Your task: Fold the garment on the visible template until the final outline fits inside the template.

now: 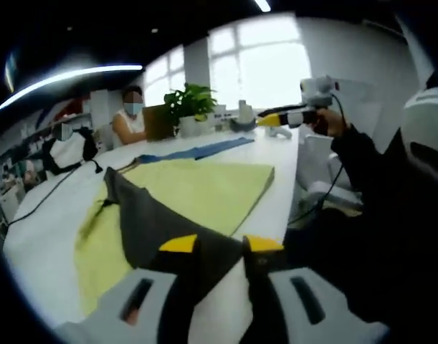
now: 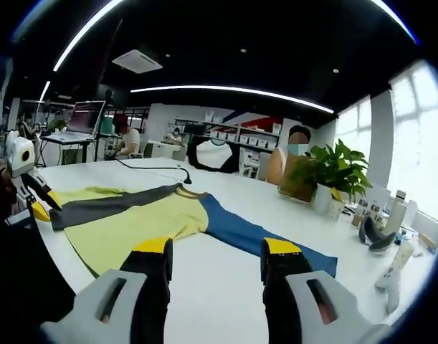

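White table (image 2: pixel 226 301) is bearing the garment (image 2: pixel 147 215), both the left gripper (image 1: pixel 220 245) and the right gripper (image 2: pixel 217 251) hovering with jaws apart, gripping nothing.

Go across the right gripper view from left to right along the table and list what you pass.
Left tool → grey sleeve → yellow garment body → blue sleeve → potted plant → bottles at the far right.

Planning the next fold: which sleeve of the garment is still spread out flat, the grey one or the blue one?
The blue sleeve is: it stretches straight out across the white table. The grey sleeve lies folded over the yellow body.
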`<state>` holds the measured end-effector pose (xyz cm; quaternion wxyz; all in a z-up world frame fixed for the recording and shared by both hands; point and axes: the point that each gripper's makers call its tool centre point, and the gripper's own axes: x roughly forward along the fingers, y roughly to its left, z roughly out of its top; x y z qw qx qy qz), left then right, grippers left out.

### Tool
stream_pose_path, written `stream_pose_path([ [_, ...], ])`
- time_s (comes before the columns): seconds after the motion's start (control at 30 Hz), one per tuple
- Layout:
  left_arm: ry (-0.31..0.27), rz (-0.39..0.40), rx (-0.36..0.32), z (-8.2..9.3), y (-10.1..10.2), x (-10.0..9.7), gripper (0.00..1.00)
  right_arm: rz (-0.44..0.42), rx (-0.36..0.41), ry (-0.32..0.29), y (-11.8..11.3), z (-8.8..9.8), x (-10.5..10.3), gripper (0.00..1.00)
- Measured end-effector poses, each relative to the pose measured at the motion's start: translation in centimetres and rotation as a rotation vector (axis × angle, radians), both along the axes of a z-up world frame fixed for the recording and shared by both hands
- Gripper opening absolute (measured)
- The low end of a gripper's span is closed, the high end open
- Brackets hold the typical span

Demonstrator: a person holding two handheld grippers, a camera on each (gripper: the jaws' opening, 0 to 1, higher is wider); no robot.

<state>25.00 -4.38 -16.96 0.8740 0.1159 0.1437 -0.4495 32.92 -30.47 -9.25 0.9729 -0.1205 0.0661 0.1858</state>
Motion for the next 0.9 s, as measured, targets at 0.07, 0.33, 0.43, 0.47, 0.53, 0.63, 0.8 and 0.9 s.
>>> stream_pose_path([
  [0.07,0.005,-0.009,-0.003,-0.1,-0.4,-0.1,0.25,0.009,0.000,0.001,0.3,-0.1,-0.2,0.52],
  [0.33,0.050,-0.014,0.001,-0.9,-1.1,0.0,0.24,0.037,0.015,0.015,1.5,-0.9,-0.7,0.63],
  [0.43,0.073,-0.004,-0.013,-1.0,-1.1,0.1,0.23,0.032,0.001,0.007,1.7,-1.1,-0.7,0.72],
  [0.47,0.083,-0.004,-0.015,-1.1,-1.1,0.1,0.22,0.032,-0.005,0.002,1.7,-1.2,-0.7,0.74],
  [0.53,0.092,-0.003,-0.010,-1.3,-1.1,0.1,0.22,0.035,-0.003,-0.001,1.8,-1.3,-0.7,0.78],
  [0.63,0.098,0.001,-0.010,-1.4,-1.1,0.2,0.22,0.039,0.005,-0.003,1.9,-1.3,-0.8,0.82],
  [0.8,0.102,0.005,-0.005,-1.5,-1.1,0.1,0.21,0.039,-0.002,-0.009,1.9,-1.5,-0.9,0.91],
  [0.9,0.102,0.007,-0.004,-1.5,-1.1,0.1,0.21,0.041,0.008,-0.024,1.9,-1.4,-1.1,0.99],
])
